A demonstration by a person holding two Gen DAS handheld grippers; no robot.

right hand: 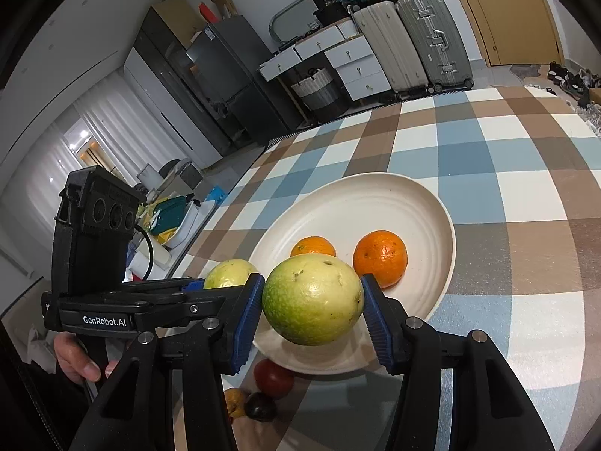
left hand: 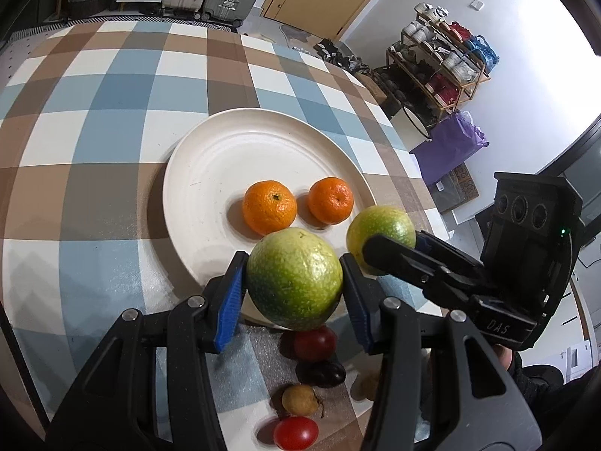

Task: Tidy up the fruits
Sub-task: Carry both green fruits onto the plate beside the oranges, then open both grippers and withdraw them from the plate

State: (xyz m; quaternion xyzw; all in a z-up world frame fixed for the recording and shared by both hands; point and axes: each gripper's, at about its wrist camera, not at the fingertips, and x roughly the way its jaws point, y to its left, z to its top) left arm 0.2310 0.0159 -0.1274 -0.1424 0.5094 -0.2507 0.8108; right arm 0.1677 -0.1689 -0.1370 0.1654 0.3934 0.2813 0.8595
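Both grippers carrying a green citrus each, hovering at the near rim of the plate.

Left gripper (left hand: 295, 283) has its blue pads clamped on the larger green fruit (left hand: 295, 278), jaws part-way open to fit its width; right gripper (right hand: 311, 302) is closed the same way on the second green fruit (right hand: 313, 298), seen from the left camera just to the right over the plate edge; both are held clear of the surface, probably to drop in beside the two oranges (left hand: 269, 206) already on the white plate (left hand: 210, 158); that groups the citrus together; small fruit, a red tomato (left hand: 295, 433) among them, lie on the checked cloth (left hand: 94, 112) near the person, not yet sorted.
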